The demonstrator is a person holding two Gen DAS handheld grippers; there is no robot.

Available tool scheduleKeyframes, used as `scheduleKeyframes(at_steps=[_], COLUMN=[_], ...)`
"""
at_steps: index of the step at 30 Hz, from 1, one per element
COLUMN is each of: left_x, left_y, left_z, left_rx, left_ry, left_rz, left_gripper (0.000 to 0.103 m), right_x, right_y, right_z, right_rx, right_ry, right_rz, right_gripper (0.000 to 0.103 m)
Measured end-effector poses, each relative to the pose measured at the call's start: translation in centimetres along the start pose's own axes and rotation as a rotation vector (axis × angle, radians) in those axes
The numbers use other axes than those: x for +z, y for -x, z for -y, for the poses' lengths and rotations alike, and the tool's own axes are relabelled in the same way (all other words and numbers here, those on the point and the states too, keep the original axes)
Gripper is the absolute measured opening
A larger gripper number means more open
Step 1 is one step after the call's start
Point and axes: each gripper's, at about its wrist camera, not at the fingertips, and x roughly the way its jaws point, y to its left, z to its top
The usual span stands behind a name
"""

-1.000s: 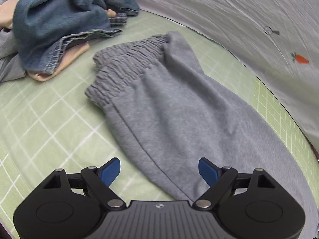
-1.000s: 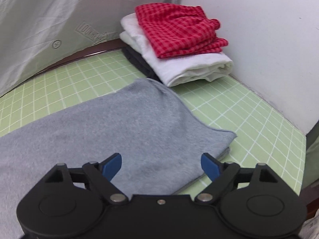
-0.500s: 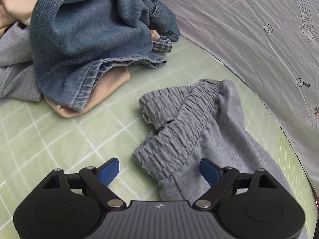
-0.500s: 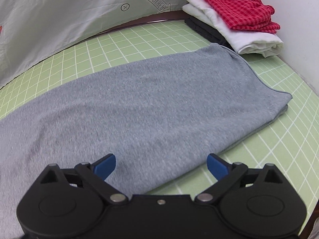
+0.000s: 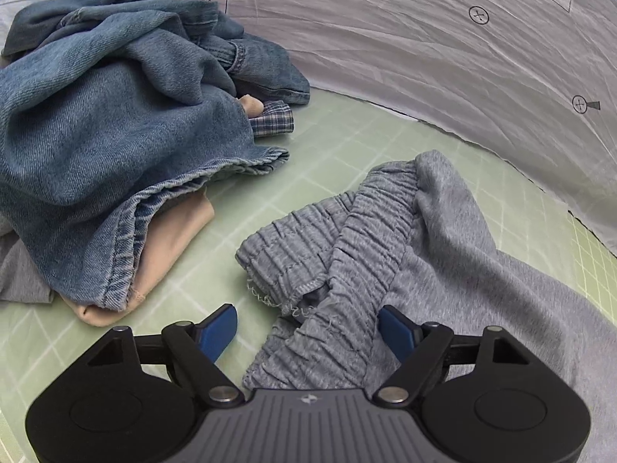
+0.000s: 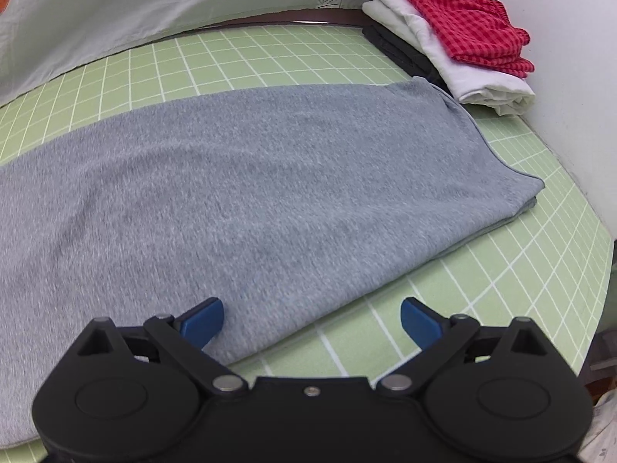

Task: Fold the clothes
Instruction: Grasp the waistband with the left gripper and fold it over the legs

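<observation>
Grey sweatpants (image 5: 443, 254) lie stretched across the green grid mat (image 6: 270, 50), folded lengthwise so the legs rest one on the other. The elastic waistband (image 5: 339, 247) is bunched and partly folded over itself at the left end; the leg hems (image 6: 513, 193) lie at the right end, their far corner just beside a stack of folded clothes.

Left gripper (image 5: 306, 328): held low over the waistband, angled downward. Its jaws have just been closing, with the waistband fabric between them. The right blue pad (image 5: 395, 330) sits against the fabric edge; the left pad (image 5: 218, 330) stands clear of the cloth over bare mat. No pinch is made.

Right gripper (image 6: 310, 318): jaws spread wide, having just been opening further. It straddles the near edge of the sweatpants, left pad (image 6: 202, 318) over grey fabric, right pad (image 6: 420, 324) over the mat. Nothing is held.

Unfolded pile at the left: blue jeans (image 5: 115, 127) heaped over a beige garment (image 5: 169, 239), with a scrap of plaid cloth (image 5: 272, 119) showing beneath.

Folded stack (image 6: 455, 46) at the right, against the wall: a red checked item on top, white below, dark at the bottom.

A pale printed sheet (image 5: 424, 38) hangs behind the mat.
</observation>
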Motion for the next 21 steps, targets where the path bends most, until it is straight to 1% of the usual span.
scheduleKeyframes(at_steps=[1, 2, 4, 6, 7, 10, 15, 19, 21], left_x=[-0.2, -0.3, -0.3, -0.2, -0.1, 0.4, 1.3, 2.1, 2.3], left_y=[0.1, 0.2, 0.3, 0.6, 0.8, 1.1, 3.3, 5.6, 6.7], left_z=[0.2, 0.5, 0.7, 0.7, 0.7, 0.5, 2.2, 5.1, 7.2], left_rx=[0.004, 0.003, -0.006, -0.018, -0.021, -0.043, -0.067, -0.075, -0.097], left_ry=[-0.014, -0.029, -0.043, -0.026, -0.015, 0.031, 0.003, -0.022, -0.053], left_rz=[0.01, 0.017, 0.017, 0.027, 0.023, 0.013, 0.058, 0.114, 0.141], left_gripper=[0.065, 0.054, 0.047, 0.036, 0.017, 0.012, 0.01, 0.01, 0.01], right_x=[0.0, 0.1, 0.3, 0.6, 0.8, 1.0, 0.9, 0.7, 0.7], right_y=[-0.1, 0.0, 0.3, 0.6, 0.7, 0.7, 0.2, -0.3, -0.6], right_z=[-0.4, -0.8, -1.5, -2.1, -2.2, -1.9, -0.3, 2.0, 3.2], right_rx=[-0.001, -0.006, -0.016, -0.025, -0.026, -0.022, -0.02, -0.018, -0.021], right_ry=[0.021, 0.045, 0.1, 0.157, 0.171, 0.157, 0.092, 0.031, 0.007], right_rz=[-0.005, -0.004, 0.01, 0.032, 0.044, 0.062, 0.071, 0.071, 0.075], right_gripper=[0.099, 0.099, 0.1, 0.1, 0.1, 0.1, 0.1, 0.1, 0.1])
